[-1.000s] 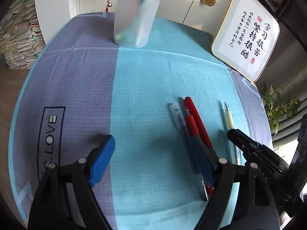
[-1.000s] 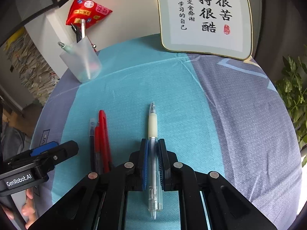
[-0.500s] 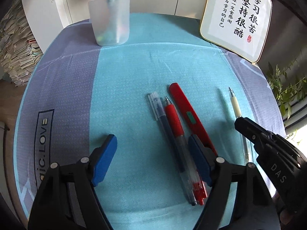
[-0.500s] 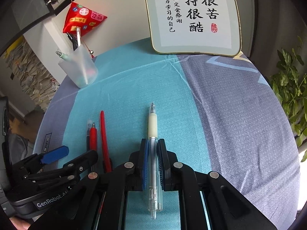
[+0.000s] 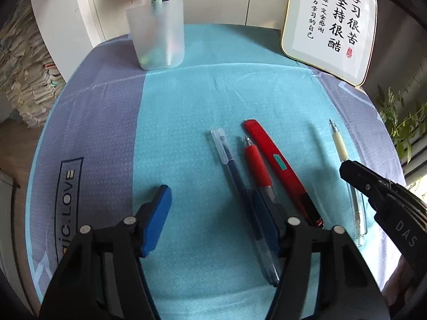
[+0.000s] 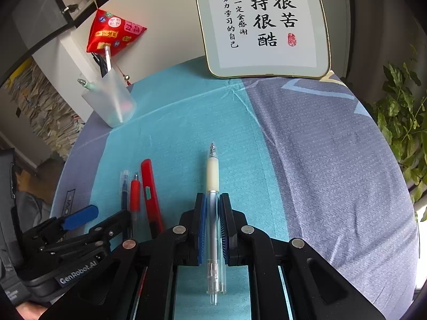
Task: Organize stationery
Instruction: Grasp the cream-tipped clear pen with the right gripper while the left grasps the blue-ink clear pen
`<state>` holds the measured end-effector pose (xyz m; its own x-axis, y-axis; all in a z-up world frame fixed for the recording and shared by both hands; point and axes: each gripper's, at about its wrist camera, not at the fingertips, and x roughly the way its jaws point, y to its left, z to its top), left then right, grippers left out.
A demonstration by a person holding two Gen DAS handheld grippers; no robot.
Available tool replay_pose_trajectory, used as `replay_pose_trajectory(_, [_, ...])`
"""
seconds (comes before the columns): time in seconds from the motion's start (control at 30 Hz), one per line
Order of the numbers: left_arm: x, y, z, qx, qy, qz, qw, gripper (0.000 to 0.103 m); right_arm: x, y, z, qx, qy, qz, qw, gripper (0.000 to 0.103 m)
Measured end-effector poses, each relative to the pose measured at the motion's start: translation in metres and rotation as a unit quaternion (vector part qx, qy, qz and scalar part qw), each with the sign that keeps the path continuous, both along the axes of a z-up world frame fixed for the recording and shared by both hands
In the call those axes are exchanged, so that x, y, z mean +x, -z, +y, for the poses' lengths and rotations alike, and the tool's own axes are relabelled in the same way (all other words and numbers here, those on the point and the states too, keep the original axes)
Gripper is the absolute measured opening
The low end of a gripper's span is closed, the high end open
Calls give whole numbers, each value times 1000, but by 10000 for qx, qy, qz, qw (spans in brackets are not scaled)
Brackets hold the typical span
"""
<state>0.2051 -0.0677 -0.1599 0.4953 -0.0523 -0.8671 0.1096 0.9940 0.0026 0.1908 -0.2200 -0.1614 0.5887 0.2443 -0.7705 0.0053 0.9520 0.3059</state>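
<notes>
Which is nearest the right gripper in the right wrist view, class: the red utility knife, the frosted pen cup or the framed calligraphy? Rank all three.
From the right gripper:
1. Red utility knife, lying just left of the jaws on the cloth.
2. Frosted pen cup, far left, near the table's back edge.
3. Framed calligraphy, propped at the very back, farthest.

The left tongs, jaws closing, straddle the blue pen on the cloth.
</notes>
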Motion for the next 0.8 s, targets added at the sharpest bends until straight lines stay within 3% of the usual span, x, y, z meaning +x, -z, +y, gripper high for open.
replay_pose_trajectory(0.03, [0, -1, 0, 5, 41, -43, 10000, 39, 0, -1, 1, 2, -12, -11, 10000, 10])
replay_pose_trajectory(0.13, [0, -2, 2, -6, 105, -88, 9999, 19, 0, -2, 4, 10, -41, -40, 10000, 10])
replay_pose_trajectory(0.23, [-1, -3, 5, -111, 176, -73, 9998, 11, 0, -3, 5, 36, -63, -43, 10000, 10])
replay_pose_trajectory(0.33, [-2, -6, 9, -370, 222, -104, 9990, 11, 0, -3, 5, 38, -54, -47, 10000, 11])
replay_pose_trajectory(0.53, [-3, -12, 10, -455, 201, -245, 9985, 11, 0, -3, 3, 108, -22, -51, 9999, 10])
replay_pose_trajectory(0.7, [2, -2, 8, -441, 89, 48, 9990, 12, 1, -2, 2, 207, -25, -3, 9998, 10])
replay_pose_trajectory(0.8, [4, -2, 6, -604, 177, 101, 9980, 28, 0, -2, 3, 232, -1, -6, 9997, 10])
